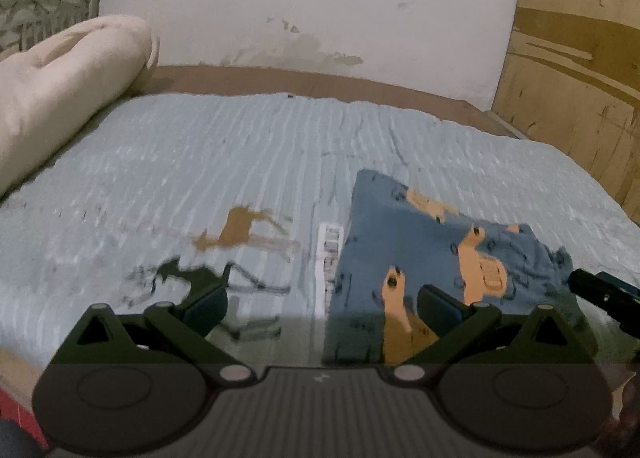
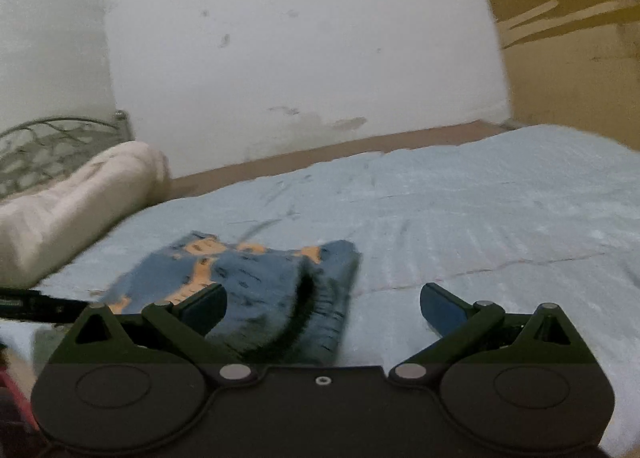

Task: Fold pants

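- Pants (image 1: 432, 258), blue with orange print, lie folded in a compact stack on the light blue bed (image 1: 200, 162).
- Left tongs (image 1: 322, 308): jaws spread wide, nothing gripped; stack sits ahead, toward their right finger.
- Right tongs (image 2: 323, 308): jaws spread wide, empty; stack lies ahead-left, by their left finger.
- Cream pillow (image 1: 60, 94) at far left.

Our left gripper (image 1: 322, 304) and right gripper (image 2: 323, 304) look alike: matte black bodies with two round housings, triangular cut-outs in the linkage arms, silver pivot pins and dark blue finger pads (image 2: 438, 308). We see fine ribbing across the left body.
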The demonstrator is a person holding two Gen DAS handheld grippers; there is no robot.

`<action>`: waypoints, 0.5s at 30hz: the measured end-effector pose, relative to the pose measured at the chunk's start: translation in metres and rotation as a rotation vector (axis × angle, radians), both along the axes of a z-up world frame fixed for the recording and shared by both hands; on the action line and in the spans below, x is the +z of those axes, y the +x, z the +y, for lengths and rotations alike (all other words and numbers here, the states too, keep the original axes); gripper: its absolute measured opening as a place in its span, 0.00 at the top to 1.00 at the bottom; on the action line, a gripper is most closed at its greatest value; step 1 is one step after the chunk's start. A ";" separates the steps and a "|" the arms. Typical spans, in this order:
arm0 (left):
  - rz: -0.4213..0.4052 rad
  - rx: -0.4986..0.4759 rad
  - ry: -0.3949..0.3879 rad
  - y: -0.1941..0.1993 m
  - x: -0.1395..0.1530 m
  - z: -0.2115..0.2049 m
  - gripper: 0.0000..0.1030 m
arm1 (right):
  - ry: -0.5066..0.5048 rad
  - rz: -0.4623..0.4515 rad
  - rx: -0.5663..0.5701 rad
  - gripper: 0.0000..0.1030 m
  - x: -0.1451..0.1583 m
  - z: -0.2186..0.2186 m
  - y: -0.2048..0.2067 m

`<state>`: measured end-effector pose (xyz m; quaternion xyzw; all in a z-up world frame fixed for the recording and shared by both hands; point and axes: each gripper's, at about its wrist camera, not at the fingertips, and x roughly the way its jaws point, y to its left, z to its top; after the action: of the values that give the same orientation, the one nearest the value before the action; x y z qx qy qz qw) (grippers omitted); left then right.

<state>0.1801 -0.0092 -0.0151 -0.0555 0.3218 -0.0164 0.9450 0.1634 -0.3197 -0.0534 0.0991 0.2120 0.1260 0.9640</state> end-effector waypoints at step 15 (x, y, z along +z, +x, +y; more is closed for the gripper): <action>0.062 -0.071 0.048 0.048 -0.019 -0.020 0.01 | 0.058 0.118 0.118 0.01 -0.017 0.004 0.047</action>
<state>0.2284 -0.0289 -0.0346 -0.0221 0.3531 -0.0404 0.9345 0.2100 -0.3152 -0.0702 0.1217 0.2703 0.1825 0.9375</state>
